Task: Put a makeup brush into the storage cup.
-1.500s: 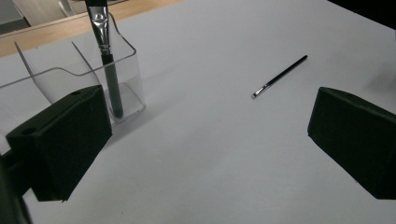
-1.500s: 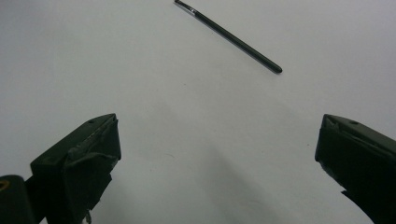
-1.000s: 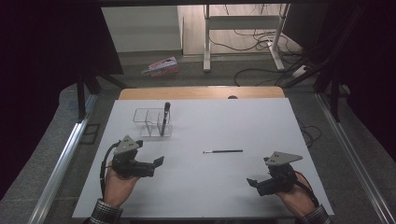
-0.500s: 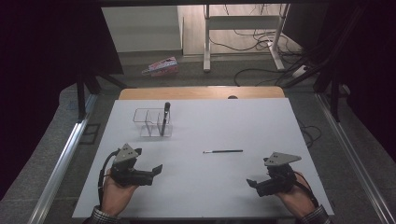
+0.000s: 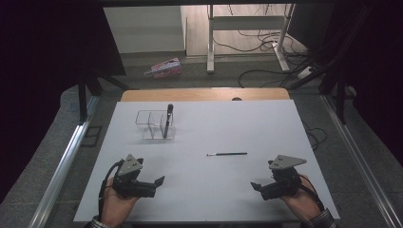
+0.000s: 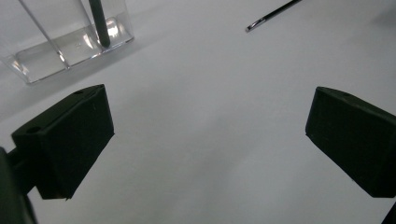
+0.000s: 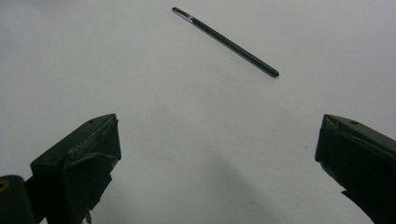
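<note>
A thin dark brush [image 5: 227,154] lies flat near the middle of the white table [image 5: 228,123]; I also see the brush [image 7: 226,42] ahead in the right gripper view and its tip [image 6: 273,15] at the top of the left gripper view. A clear divided holder [image 5: 155,125] stands at the back left with a dark pen [image 5: 167,119] upright in it. My left gripper [image 5: 157,182] rests open at the front left, nothing between its jaws. My right gripper [image 5: 256,186] is open at the front right, empty too.
A wooden strip [image 5: 204,94] runs along the table's far edge. On the floor beyond lie a pink box [image 5: 164,68], cables [image 5: 266,47] and a white desk frame [image 5: 247,23]. A metal rail [image 5: 62,166] borders the left side.
The left hand and its gripper have drawn back toward the front edge of the table. The right gripper has hardly moved. Brush and holder are where they were.
</note>
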A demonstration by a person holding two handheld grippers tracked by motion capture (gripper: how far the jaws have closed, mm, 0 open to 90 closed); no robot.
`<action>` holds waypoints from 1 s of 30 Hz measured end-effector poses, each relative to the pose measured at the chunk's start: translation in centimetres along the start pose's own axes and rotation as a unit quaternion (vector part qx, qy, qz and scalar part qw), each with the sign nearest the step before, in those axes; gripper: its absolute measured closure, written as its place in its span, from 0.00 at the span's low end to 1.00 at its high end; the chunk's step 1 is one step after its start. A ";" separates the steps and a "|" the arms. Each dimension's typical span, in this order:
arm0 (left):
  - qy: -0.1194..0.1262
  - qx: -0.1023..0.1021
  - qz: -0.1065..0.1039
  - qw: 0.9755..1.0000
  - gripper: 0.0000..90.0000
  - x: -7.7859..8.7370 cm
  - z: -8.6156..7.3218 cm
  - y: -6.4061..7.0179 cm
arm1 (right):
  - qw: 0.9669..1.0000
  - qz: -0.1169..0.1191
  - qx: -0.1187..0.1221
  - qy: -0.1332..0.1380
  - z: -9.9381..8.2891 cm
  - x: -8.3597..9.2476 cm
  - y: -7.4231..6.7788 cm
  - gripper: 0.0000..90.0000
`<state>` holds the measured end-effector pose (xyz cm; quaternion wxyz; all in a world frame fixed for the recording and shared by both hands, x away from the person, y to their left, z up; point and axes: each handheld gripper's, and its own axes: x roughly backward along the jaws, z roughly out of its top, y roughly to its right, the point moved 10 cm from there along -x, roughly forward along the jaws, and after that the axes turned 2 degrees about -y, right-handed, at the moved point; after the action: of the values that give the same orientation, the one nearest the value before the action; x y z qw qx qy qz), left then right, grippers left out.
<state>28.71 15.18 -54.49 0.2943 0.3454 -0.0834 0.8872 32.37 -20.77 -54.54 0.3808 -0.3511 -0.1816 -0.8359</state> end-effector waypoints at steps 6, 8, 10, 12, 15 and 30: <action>-0.006 0.004 -0.003 1.000 0.02 -0.3 -0.5 0.1 | 1.000 0.001 0.002 -0.001 0.0 0.0 0.0 0.00; -0.008 0.004 -0.003 1.000 0.02 -0.4 -0.6 0.2 | 1.000 0.001 0.001 -0.002 -0.1 0.0 0.0 0.00; -0.012 0.001 -0.002 1.000 0.02 -0.4 -0.8 0.2 | 1.000 0.001 0.002 -0.003 -0.1 -0.1 0.0 0.00; -0.013 0.002 -0.002 1.000 0.02 -0.4 -0.9 0.3 | 1.000 0.001 0.001 -0.004 -0.2 -0.1 -0.1 0.00; -0.007 0.005 -0.002 1.000 0.02 -0.3 -0.8 0.2 | 1.000 0.004 -0.002 -0.001 -0.1 0.0 -0.1 0.00; -0.001 0.005 -0.003 1.000 0.01 -0.1 -0.8 0.2 | 1.000 0.006 -0.010 -0.004 0.0 -0.3 0.1 0.00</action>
<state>28.19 15.25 -55.14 0.2947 0.3482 -0.0784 0.8864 32.55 -20.68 -54.72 0.3819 -0.3595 -0.1727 -0.8337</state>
